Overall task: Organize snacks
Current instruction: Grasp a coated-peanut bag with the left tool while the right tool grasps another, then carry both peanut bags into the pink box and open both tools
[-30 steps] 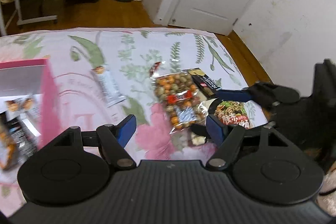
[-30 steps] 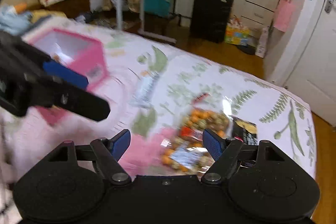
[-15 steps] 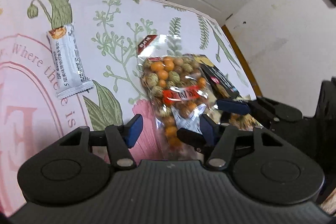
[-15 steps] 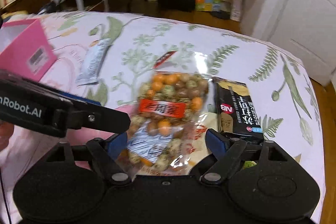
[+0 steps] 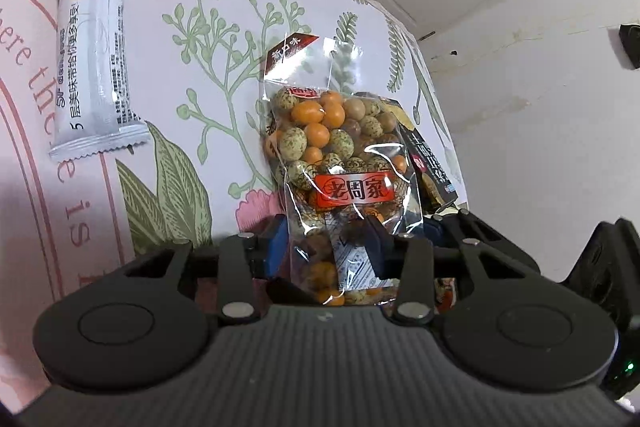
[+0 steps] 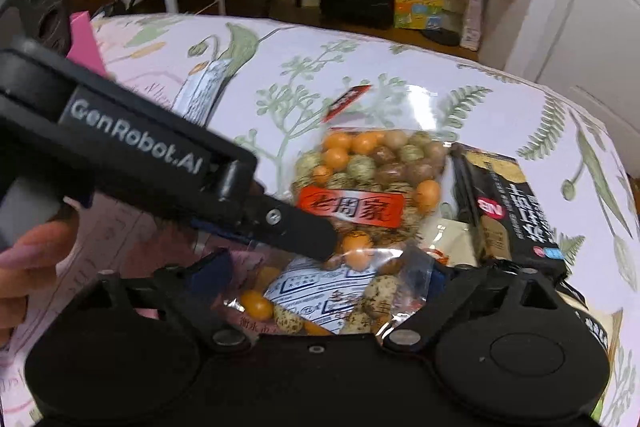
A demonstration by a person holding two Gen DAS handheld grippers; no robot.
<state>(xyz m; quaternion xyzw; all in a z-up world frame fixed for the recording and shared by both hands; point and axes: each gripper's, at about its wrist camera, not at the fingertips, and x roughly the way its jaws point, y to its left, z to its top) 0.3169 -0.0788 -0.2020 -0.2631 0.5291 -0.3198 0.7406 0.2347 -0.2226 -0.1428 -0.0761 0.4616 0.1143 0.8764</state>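
Fingers of the left gripper [image 5: 326, 245] pinch the clear bag [image 5: 340, 163] of orange and speckled coated nuts; the right gripper [image 6: 332, 279] straddles it, spread. White bar [image 5: 94, 63] at ten o'clock.

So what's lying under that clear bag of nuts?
The bag of nuts rests on the floral cloth, its right edge overlapping a pale packet beside the black box. Anything else beneath is hidden.
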